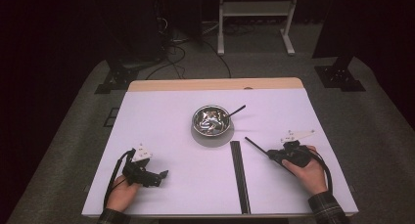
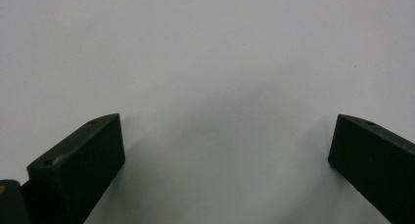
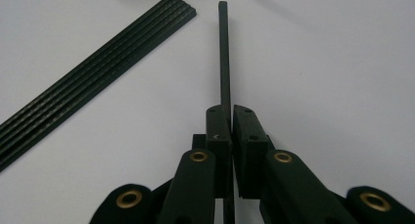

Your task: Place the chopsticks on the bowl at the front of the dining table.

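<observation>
A thin black stick (image 3: pixel 223 53) is clamped between the right gripper (image 3: pixel 231 119) jaws (above the white table (image 1: pixel 161 131), beside the stick bundle (image 1: pixel 240 175)); the left gripper (image 1: pixel 159 176) is held spread, empty.

- Right gripper (image 1: pixel 272 156), jaws clamped on a thin black stick (image 3: pixel 223 53): bare table (image 1: pixel 156 121) on its right side, open passage there.
- To its left, row of black sticks (image 1: pixel 240 175) lies flat, near but apart; low obstacle.
- Ahead of the stick tip: steel bowl (image 1: pixel 211 120), a stick leaning out of it.
- Left gripper (image 2: pixel 225 150), jaws wide: bare table ahead.
</observation>
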Demonstrator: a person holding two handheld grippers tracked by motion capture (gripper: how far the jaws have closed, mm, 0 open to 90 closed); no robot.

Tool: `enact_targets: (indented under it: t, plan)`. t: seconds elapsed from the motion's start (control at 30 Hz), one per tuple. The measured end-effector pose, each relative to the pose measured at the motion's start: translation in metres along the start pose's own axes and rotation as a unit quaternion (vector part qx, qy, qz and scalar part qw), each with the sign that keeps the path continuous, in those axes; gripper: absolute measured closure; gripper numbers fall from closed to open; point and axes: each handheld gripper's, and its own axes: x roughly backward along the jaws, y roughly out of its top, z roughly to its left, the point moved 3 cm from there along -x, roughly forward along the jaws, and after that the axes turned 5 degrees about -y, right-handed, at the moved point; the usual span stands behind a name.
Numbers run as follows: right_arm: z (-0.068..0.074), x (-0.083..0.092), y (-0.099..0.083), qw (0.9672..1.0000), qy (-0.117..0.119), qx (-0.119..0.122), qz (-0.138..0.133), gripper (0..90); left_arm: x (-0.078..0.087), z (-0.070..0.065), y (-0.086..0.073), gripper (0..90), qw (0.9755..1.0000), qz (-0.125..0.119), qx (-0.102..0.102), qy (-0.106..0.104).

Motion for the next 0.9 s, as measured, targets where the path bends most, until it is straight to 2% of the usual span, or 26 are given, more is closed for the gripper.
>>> enact_targets:
  t: [0.37, 0.9]
  plan:
    - [-0.002, 0.007, 0.01, 0.9998, 0.002, -0.006, -0.016, 86.0, 0.0, 0.0, 0.0, 0.0, 1.0, 0.0, 0.0, 0.0]
    - [0.003, 0.01, 0.032, 0.9993, 0.008, -0.002, -0.037, 85.9, 0.0, 0.0, 0.0, 0.0, 1.0, 0.0, 0.0, 0.0]
